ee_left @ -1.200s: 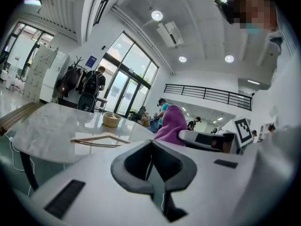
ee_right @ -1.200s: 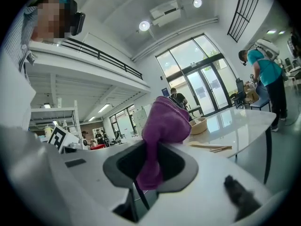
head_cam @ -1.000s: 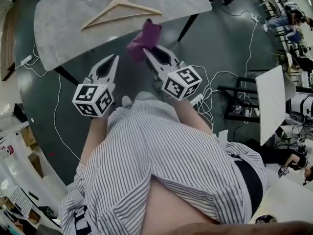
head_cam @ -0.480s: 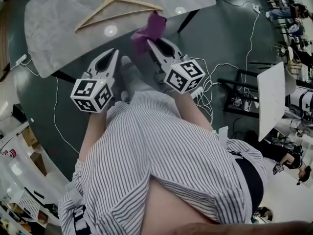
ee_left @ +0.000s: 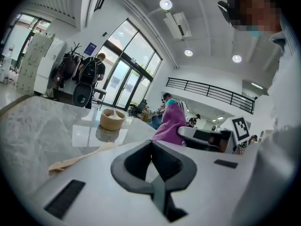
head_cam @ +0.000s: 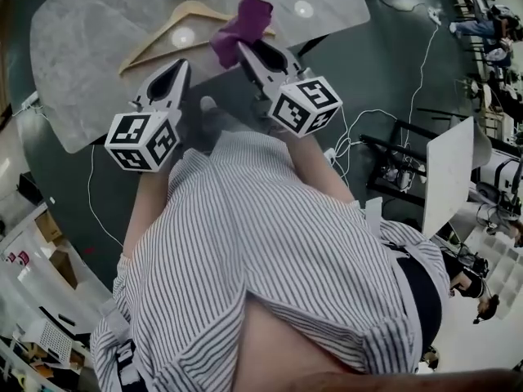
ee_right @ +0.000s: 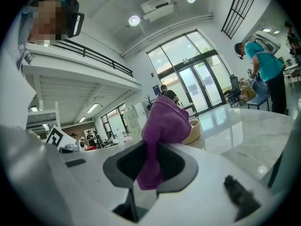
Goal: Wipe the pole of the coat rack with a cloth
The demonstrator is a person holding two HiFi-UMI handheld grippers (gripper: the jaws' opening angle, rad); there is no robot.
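My right gripper [head_cam: 243,47] is shut on a purple cloth [head_cam: 242,24], which bunches up beyond its jaws over the near edge of the marble table [head_cam: 73,64]. In the right gripper view the purple cloth [ee_right: 162,126] hangs down between the closed jaws of the right gripper [ee_right: 149,147]. My left gripper [head_cam: 181,64] is level with it on the left, shut with nothing in it. The left gripper view shows the left gripper [ee_left: 151,142] with its jaws meeting, and the purple cloth [ee_left: 169,124] off to the right. No coat rack pole shows plainly.
A wooden hanger [head_cam: 176,24] lies on the table ahead of the left gripper. A small wooden bowl [ee_left: 112,119] stands further back on the table. Cables [head_cam: 368,125] and dark frames [head_cam: 400,166] are on the floor to the right. People stand in the background.
Both grippers have moved forward from above the floor to the table's near edge. The purple cloth went along in the right gripper and now hangs over the tabletop.
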